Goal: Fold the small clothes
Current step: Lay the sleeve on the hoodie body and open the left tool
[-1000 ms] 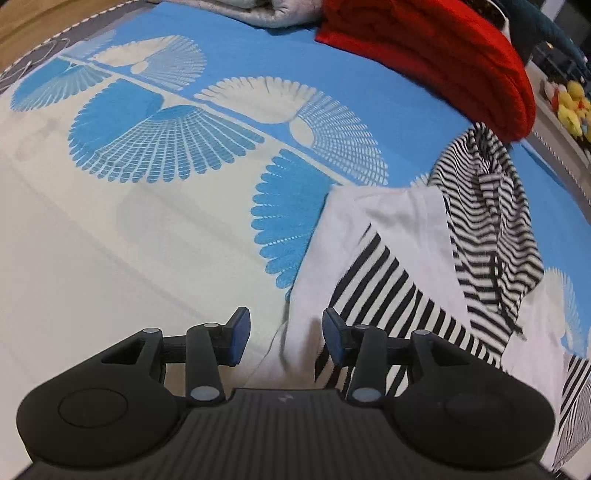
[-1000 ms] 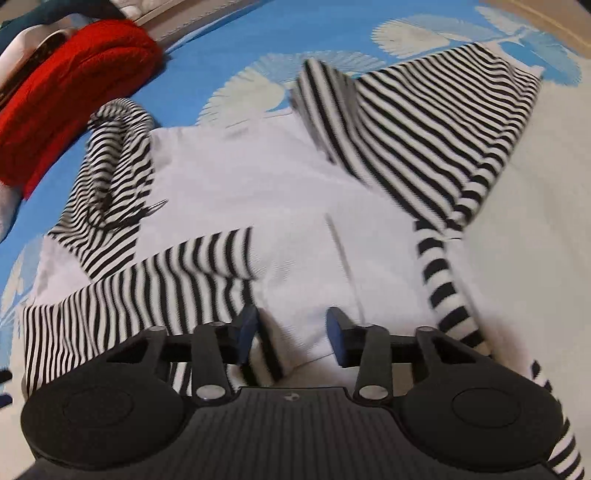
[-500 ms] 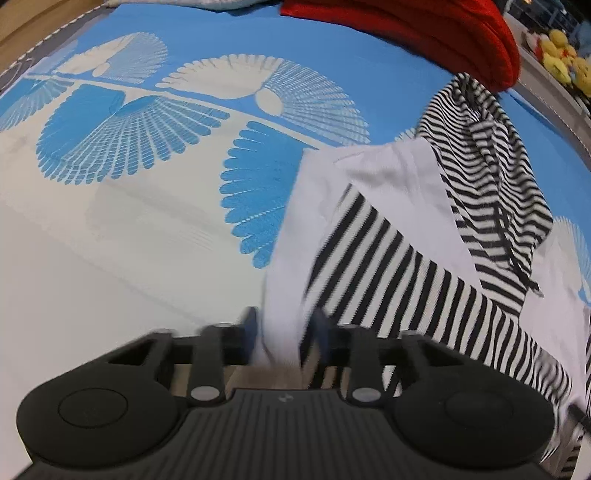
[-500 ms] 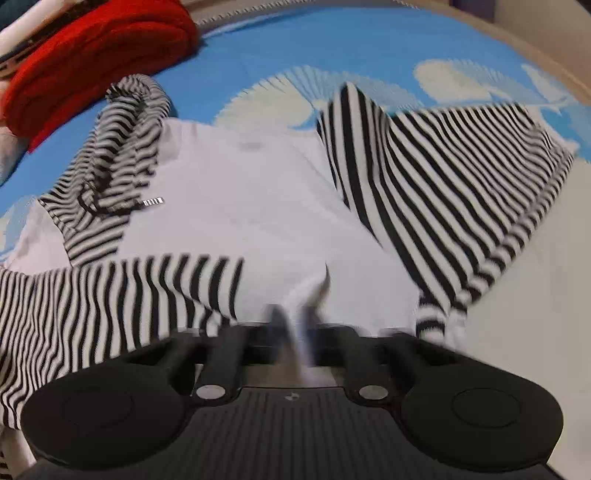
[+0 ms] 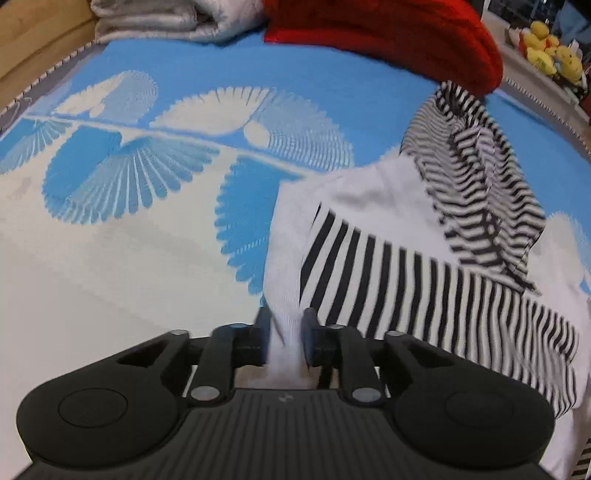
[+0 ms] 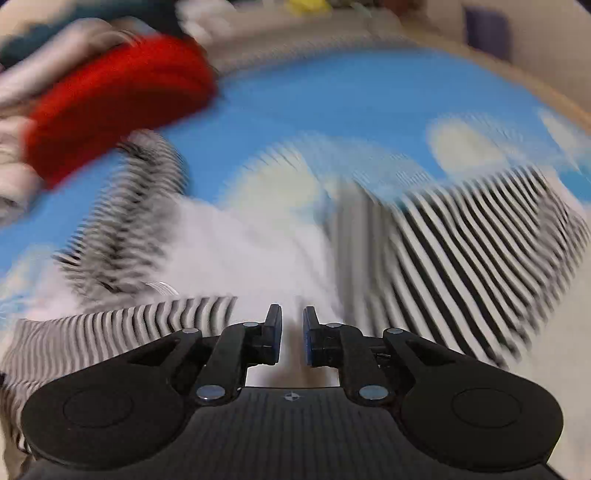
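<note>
White cotton fills both claws: we have the hem of the small hoodie (image 5: 373,206) pinched at two spots. In the left wrist view, the left claw (image 5: 285,332) is clenched on a bunched ridge of white fabric that rises between its blue pads, though its jaws have just been opening a touch after closing. In the right wrist view the picture is badly smeared; the right claw (image 6: 292,332) shows a narrow gap with white cloth running through it, its jaws too have just eased open slightly after closing, and we cannot tell for sure that the pads still press on the cloth.

Ahead of the left claw the garment lies on the bed cover (image 5: 147,258), printed in blue and cream fans. One striped sleeve (image 5: 424,291) is already laid across the white body, just right of that claw, and the striped hood (image 5: 476,192) sits farther ahead, near a red knit (image 5: 388,33) and a grey blanket (image 5: 166,18) at the far edge. Ahead and right of the right claw, the other striped sleeve (image 6: 480,251) spreads out.

We judge this to be the start of the bottom-to-top fold. Next we must firm both grips, lift the hem evenly, and carry it forward toward the hood, keeping the two claws level so the cloth does not skew or slip free.
</note>
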A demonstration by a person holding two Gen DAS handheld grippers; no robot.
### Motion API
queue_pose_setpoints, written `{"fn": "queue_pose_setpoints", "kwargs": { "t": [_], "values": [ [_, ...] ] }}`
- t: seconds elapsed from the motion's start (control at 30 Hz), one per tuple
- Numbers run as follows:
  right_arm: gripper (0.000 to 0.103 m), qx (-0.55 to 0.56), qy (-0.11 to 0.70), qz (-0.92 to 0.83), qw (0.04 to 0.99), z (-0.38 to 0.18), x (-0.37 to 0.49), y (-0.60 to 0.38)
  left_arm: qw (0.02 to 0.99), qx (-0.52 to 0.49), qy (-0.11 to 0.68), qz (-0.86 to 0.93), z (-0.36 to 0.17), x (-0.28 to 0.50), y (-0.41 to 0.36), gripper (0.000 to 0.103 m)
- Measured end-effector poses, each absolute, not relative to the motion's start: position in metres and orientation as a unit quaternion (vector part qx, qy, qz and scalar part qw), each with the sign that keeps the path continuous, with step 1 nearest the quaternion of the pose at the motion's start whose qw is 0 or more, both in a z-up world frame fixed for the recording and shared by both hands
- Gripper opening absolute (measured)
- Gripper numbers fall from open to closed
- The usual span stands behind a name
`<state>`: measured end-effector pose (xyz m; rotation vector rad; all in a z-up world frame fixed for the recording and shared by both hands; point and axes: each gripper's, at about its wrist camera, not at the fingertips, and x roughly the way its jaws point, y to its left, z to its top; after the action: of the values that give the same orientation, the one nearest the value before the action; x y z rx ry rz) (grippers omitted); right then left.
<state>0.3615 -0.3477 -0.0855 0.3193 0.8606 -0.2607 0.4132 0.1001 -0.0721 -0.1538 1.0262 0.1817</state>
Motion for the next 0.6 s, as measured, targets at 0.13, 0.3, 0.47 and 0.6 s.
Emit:
{"fn": "queue_pose_setpoints", "kwargs": {
  "t": [0.13, 0.3, 0.47, 0.6],
  "values": [
    [0.021, 0.139, 0.377, -0.058, 0.914, -0.072, 0.358, -0.337, 0.876, -0.071, 0.475, 0.053, -0.06, 0.41, 0.089, 0.024],
    [0.038, 0.104, 0.509, -0.026, 0.854, -0.123, 0.374, -0.331, 0.822, -0.071, 0.565, 0.024, -0.099, 0.414, 0.071, 0.041],
    [0.04, 0.138, 0.44, -0.037, 0.886, -0.089, 0.37, -0.343, 0.846, -0.023, 0.532, 0.027, -0.086, 0.411, 0.052, 0.048],
    [0.04, 0.143, 0.386, -0.092, 0.907, -0.069, 0.357, -0.377, 0.861, 0.005, 0.508, 0.029, -0.077, 0.409, 0.034, 0.07]
  ]
}}
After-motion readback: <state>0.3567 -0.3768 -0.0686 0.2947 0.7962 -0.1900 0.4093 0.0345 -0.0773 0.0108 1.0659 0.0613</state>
